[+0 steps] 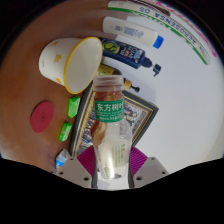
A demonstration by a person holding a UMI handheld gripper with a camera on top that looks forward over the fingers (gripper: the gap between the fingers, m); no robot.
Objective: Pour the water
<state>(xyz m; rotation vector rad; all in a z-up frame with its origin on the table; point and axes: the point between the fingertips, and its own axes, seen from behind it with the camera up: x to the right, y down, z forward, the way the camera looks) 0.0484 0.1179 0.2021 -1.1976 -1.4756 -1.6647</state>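
— Jaws (pixel 108 165) pinching anything?

— Yes, both purple pads (pixel 88 160) press on a clear plastic bottle (pixel 108 125) with a green label (Chinese characters on it). The bottle is tilted forward, its mouth at the rim of a cream cup (pixel 68 62).

— Where's the cup?

— Just ahead of the bottle, tipped, its opening facing the bottle. Whether it touches the white surface (pixel 185 105) I cannot tell.

— Anything else?

— A red round disc (pixel 43 117) lies beside the bottle, with small green pieces (pixel 73 104) near it. Beyond stands a blue-labelled spray bottle (pixel 135 52).

bottle (pixel 110 125) (green label) toward cup (pixel 70 62)
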